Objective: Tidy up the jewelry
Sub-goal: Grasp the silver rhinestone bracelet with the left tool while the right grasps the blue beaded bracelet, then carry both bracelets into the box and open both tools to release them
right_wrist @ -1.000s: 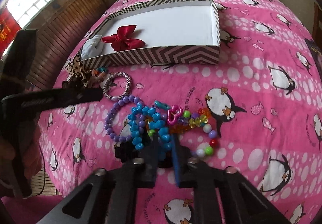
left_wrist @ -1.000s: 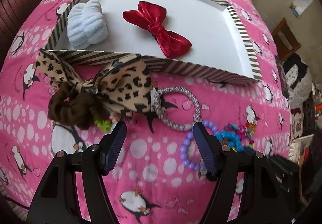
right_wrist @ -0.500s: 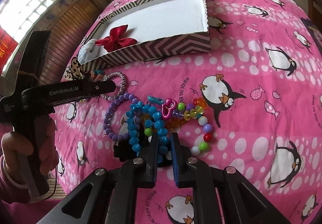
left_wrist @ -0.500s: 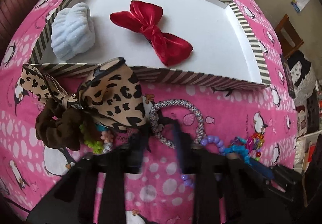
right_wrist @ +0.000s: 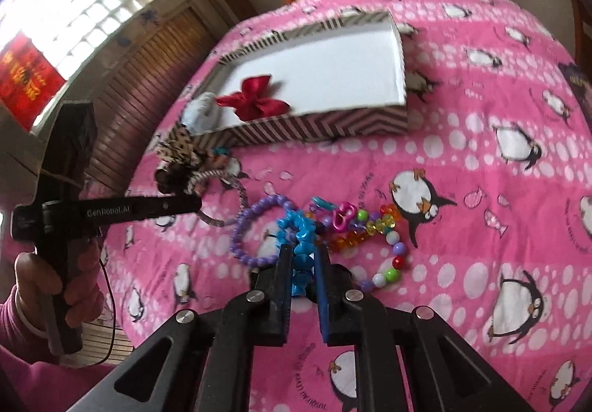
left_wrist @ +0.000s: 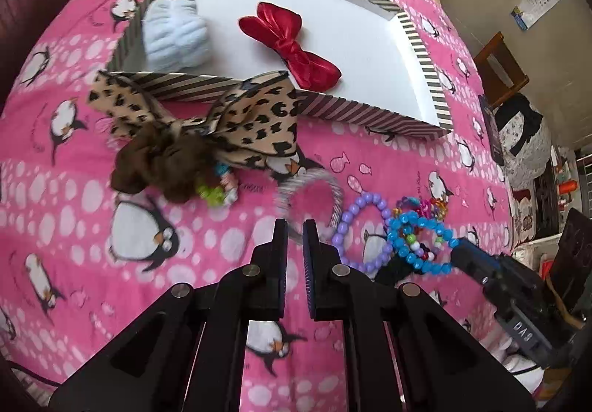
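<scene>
Our left gripper is clamped on the braided silver hair tie, lifting it off the pink blanket. Our right gripper pinches the blue bead bracelet, near the striped box holding a red bow.

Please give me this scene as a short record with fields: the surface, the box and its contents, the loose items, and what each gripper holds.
surface: pink penguin blanket
box: striped box, open, white inside
in box: red bow, pale blue scrunchie
beside box, near wall: leopard bow, brown scrunchie
loose on blanket: purple bracelet, multicolour beads
left gripper: jaws have just closed on the silver band
right gripper: shut on the blue bracelet
</scene>
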`<state>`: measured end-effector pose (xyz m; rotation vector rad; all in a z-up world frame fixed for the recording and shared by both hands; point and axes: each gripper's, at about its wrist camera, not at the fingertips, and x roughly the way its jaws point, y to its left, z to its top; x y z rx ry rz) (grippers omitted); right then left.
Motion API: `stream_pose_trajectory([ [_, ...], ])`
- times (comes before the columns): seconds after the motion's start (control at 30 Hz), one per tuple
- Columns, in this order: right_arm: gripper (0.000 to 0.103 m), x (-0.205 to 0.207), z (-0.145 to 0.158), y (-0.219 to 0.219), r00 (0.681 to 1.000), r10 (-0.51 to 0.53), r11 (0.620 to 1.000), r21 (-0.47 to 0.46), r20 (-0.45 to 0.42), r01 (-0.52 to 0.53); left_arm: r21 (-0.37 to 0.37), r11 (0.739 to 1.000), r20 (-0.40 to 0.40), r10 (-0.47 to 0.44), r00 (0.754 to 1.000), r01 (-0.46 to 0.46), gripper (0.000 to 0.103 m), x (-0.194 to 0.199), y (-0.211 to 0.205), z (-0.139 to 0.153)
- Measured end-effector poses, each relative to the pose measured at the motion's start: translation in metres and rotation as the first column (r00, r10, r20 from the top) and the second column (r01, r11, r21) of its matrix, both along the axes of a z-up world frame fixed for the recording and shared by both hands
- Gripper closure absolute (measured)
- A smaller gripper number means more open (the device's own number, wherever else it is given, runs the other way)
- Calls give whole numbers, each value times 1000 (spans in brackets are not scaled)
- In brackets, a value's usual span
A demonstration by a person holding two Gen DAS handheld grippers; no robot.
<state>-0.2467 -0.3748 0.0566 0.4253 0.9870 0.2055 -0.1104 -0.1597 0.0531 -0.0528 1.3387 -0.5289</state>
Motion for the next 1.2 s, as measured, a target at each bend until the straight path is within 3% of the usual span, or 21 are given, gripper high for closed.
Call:
stream_pose_trajectory([
  [0.27, 92, -8, 37, -6, 997, 6, 1000, 8, 77, -7, -1, 1000, 71, 2, 997, -2, 96, -9, 5, 28],
  [0.4, 92, -10, 48, -9, 995, 0, 1000, 10, 102, -1, 32, 999, 16, 33, 999, -33, 95, -4, 3, 12],
  [0.53, 92, -11, 49, -9, 995, -2, 1000, 14, 98, 1, 96, 992, 0, 86, 996, -86, 81, 3, -4, -14],
  [0.63, 92, -16, 48, -7, 996, 5, 1000, 10, 92, -6, 111, 988, 13, 109, 994, -110, 61, 10, -10, -28],
  [0.77, 92, -21, 47, -6, 996, 0, 1000, 14, 85, -1, 132, 986, 80, 94, 992, -104, 56, 10, -22, -33],
  [0.8, 92, -21, 48, -6, 996, -1, 1000, 15, 86, -1, 154, 985, 91, 67, 994, -80, 58, 8, -27, -34],
  [0.83, 92, -22, 49, -6, 996, -2, 1000, 14, 87, 1, 161, 985, 103, 50, 993, -66, 83, 6, -29, -34],
  [0.87, 92, -23, 49, -6, 996, -4, 1000, 14, 90, 3, 151, 987, 98, 37, 994, -51, 97, 5, -29, -35],
  [1.03, 92, -24, 55, -9, 994, -14, 1000, 20, 107, 12, 38, 999, -4, 34, 999, -34, 98, 1, -9, -29],
  [1.2, 92, -20, 63, -7, 992, 1, 1000, 22, 128, -4, -2, 1000, 14, 25, 1000, -25, 98, -8, 6, 2],
])
